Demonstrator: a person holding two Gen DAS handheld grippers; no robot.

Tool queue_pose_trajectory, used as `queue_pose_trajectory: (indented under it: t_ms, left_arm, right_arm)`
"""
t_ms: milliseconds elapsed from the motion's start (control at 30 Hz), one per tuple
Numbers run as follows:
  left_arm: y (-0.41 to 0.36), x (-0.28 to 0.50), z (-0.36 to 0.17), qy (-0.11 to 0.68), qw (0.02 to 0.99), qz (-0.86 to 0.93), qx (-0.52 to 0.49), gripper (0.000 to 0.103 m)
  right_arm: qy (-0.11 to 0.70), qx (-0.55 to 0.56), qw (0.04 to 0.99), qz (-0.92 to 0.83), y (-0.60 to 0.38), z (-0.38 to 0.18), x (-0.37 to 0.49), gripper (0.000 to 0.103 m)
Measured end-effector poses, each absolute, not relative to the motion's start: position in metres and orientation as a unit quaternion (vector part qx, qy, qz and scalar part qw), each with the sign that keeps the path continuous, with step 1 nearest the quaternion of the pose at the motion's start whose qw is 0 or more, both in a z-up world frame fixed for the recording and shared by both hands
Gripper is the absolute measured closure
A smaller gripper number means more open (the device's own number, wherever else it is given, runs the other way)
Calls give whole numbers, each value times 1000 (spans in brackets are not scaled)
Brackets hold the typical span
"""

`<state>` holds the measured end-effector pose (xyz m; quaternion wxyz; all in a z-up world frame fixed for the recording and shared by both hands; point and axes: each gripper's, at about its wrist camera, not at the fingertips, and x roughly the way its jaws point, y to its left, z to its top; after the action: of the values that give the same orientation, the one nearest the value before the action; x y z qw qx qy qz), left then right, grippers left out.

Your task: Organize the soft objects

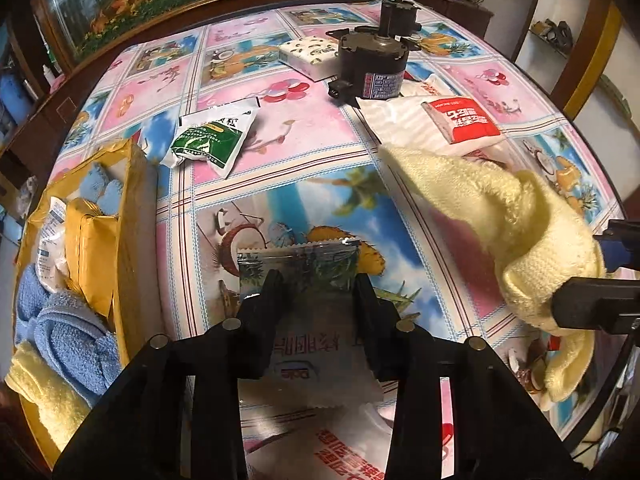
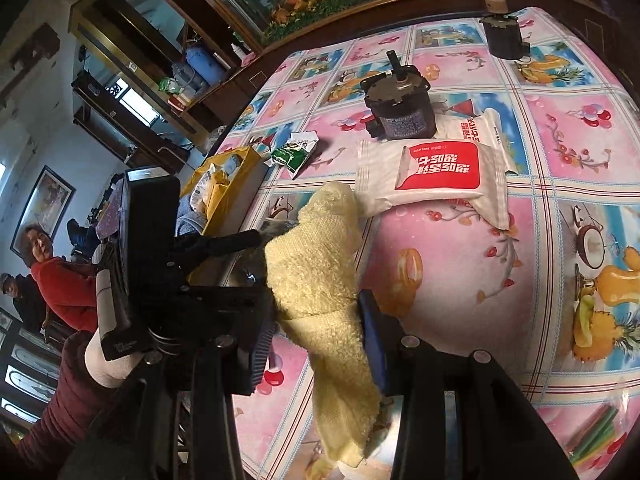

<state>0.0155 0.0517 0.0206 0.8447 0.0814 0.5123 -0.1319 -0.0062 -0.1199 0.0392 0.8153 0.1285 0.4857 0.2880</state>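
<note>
With the right gripper [image 2: 320, 320] clamping the yellow towel [image 2: 316, 264] and the left gripper [image 1: 316, 284] narrowed astride a foil sachet [image 1: 298, 264], each should lift clear before swinging to the yellow box [image 1: 128, 184].

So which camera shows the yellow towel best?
The right wrist view. There the yellow towel hangs in the middle, pinched in the right gripper, shown from top to bottom. The left wrist view catches the same towel only at its right side, bunched up beside the left gripper.
</note>
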Motion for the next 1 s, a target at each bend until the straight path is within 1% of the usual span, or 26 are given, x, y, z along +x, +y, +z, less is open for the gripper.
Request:
queue_pose_trajectory:
  t_ms: [33, 67, 133, 233, 300, 500, 767, 933, 1000]
  left_arm:
    - [53, 15, 22, 510, 846, -134, 78, 77]
    - [55, 13, 24, 506, 848, -138, 75, 79]
    - [59, 11, 29, 499, 852, -148, 56, 88]
    - [75, 9, 43, 489, 858, -160, 6, 94]
    - [87, 5, 53, 479, 863, -160, -25, 95]
    - [127, -9, 74, 449, 872, -162, -105, 96]
    - [134, -20, 59, 463, 864, -159, -115, 96]
    - [134, -27, 48, 473, 862, -148, -105, 96]
    - [132, -31, 46, 475, 863, -142, -91, 93]
  right_arm:
    - [485, 129, 815, 289, -120, 39, -6, 62]
    - [485, 130, 815, 290, -120, 39, -7, 62]
    - [483, 133, 816, 289, -121, 39, -7, 62]
    - [479, 139, 817, 288, -123, 40, -7, 62]
    - [476, 139, 819, 290, -123, 42, -8, 62]
    - [466, 137, 822, 298, -115, 50, -10, 62]
    - [483, 128, 802, 326, -75, 44, -4, 62]
    - [509, 94, 786, 338, -29, 33, 9, 63]
    - [517, 84, 782, 339, -15, 26, 13, 63]
